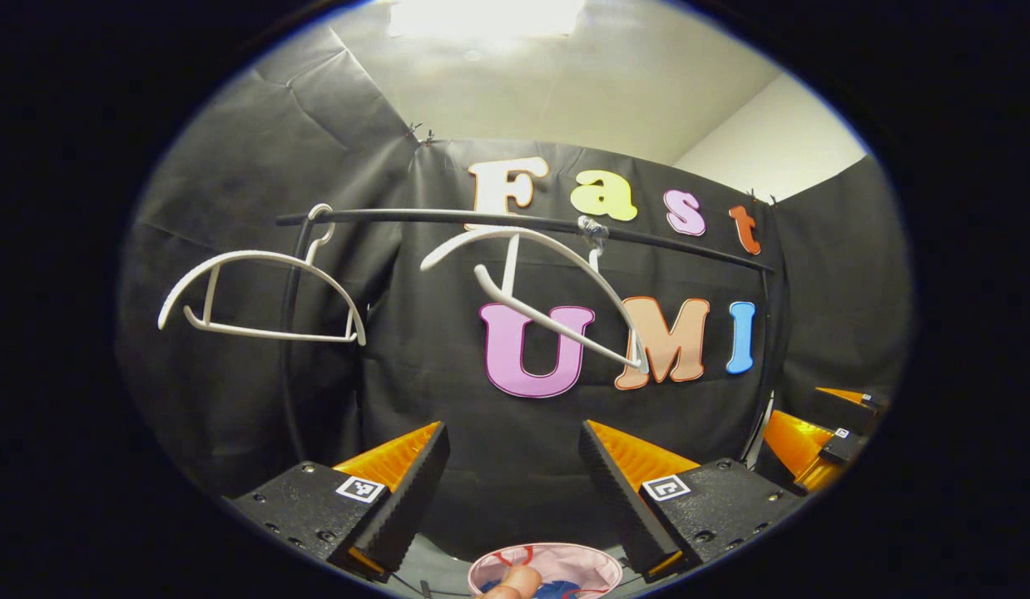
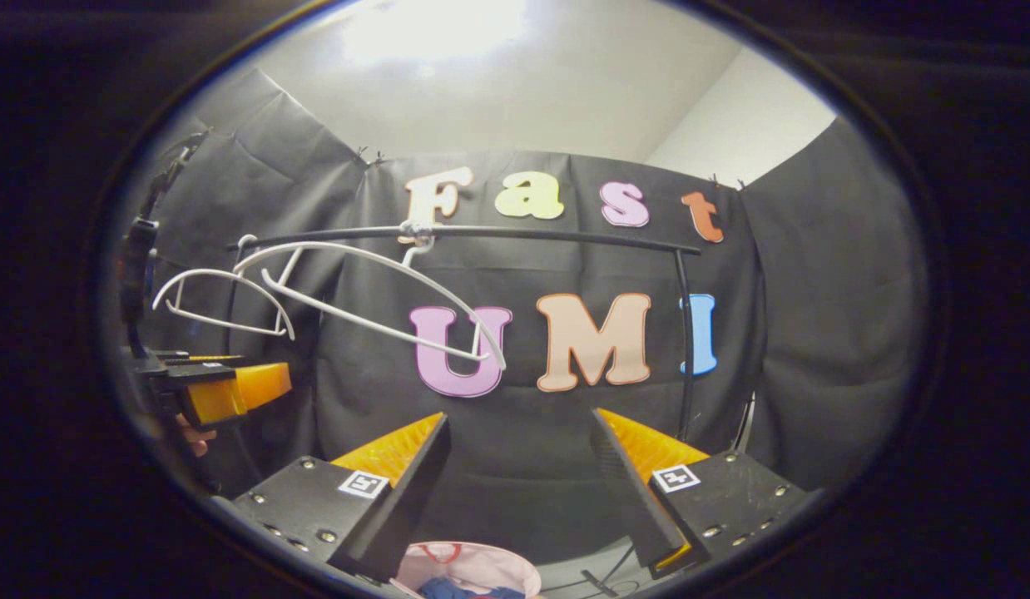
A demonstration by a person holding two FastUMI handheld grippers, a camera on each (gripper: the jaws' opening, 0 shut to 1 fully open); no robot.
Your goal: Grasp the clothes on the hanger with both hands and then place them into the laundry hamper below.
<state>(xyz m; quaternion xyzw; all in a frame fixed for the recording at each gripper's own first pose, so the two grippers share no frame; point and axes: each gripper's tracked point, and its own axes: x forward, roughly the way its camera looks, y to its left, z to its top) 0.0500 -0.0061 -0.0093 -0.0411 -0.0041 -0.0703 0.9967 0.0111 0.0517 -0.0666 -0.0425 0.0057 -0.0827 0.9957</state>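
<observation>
Two pairs of tongs hang apart and empty before a clothes rail in the booth. Seen in the left gripper view, the left tongs (image 1: 513, 474) stand with their fingers spread wide and nothing between them; the right gripper view shows the right tongs (image 2: 519, 470) parted the same way. Directly below, at the lower edge of both views, sits the pink laundry hamper (image 1: 594, 564), with blue clothes (image 1: 557, 589) and a loop of red cord inside it; a fingertip (image 1: 511, 582) shows at its near rim in the left gripper view. Off to the side, each view catches the other tongs, the right pair low at the right edge of the left gripper view and the left pair at the left edge of the right gripper view, with part of a hand beneath. Farther back, a black rail (image 1: 515, 220) runs across the black cloth wall. Two white hangers are hooked on it, both bare: the left hanger (image 1: 261, 295) hangs near the rail's end post, while the middle hanger (image 1: 536, 287) sits tilted, its bar slanting downward.
</observation>
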